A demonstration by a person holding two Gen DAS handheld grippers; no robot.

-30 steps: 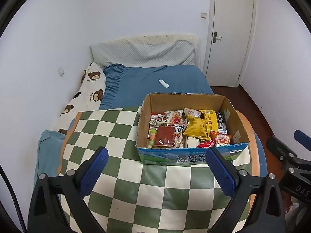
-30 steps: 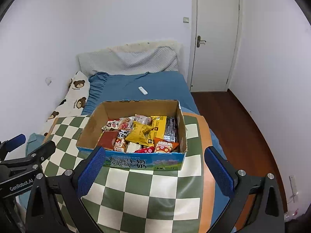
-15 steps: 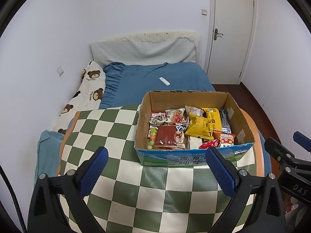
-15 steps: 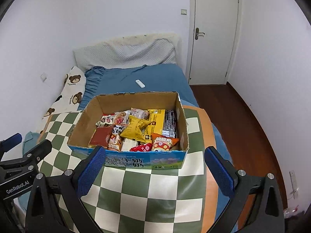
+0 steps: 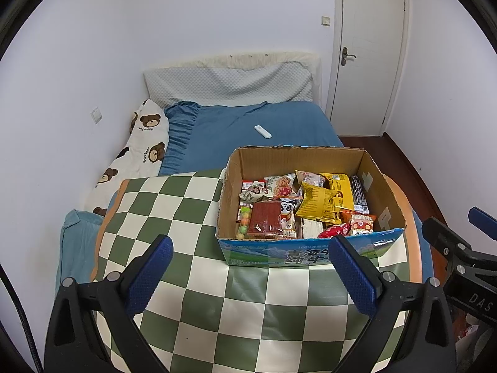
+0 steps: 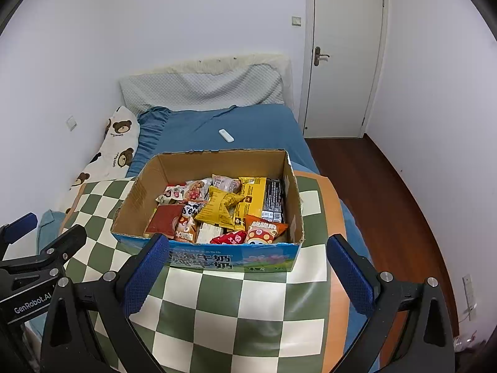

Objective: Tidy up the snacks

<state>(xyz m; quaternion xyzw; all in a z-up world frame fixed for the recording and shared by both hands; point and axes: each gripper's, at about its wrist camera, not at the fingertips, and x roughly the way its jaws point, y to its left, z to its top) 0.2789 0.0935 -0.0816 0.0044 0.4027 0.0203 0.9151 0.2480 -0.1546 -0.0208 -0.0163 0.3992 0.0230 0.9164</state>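
I've got both claws spread wide with nothing in them, left claw (image 5: 248,267) and right claw (image 6: 247,267) hanging over the green-and-white checked surface (image 5: 186,217). The cardboard box (image 6: 217,256) full of snacks (image 6: 222,206) sits on that surface's far side. Beyond the box: blue bed (image 5: 236,133), white remote (image 5: 262,131), closed door (image 6: 341,52).

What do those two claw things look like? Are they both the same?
Yes, they match. The left claw and right claw are black frames with silver bolts and bumpy blue pads. A black cable runs beside the left one, which reads "GenRobot.AI".
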